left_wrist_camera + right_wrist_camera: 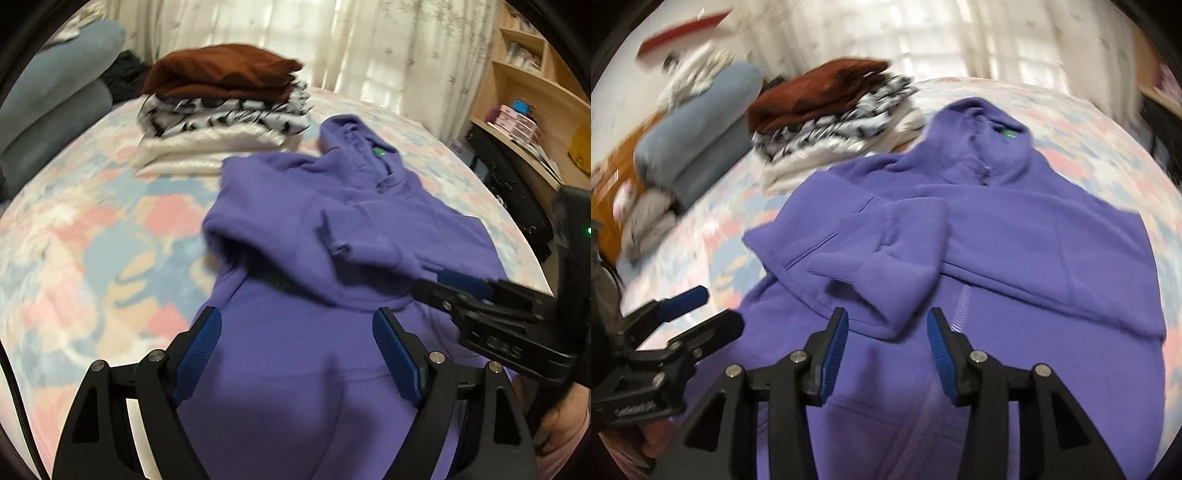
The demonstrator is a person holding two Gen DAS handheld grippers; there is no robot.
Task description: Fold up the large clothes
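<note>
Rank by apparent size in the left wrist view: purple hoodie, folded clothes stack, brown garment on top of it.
1. purple hoodie, though it lies nearest the camera, which inflates it.
2. folded clothes stack, farther back.
3. brown garment, just that stack's top layer.

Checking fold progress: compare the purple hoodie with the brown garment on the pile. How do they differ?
The purple hoodie lies spread on the bed, only its sleeves folded in; the brown garment is a compact folded bundle. The hoodie rests directly on the bedspread; the brown one tops a stack of folded clothes. Both are plain-coloured.
</note>
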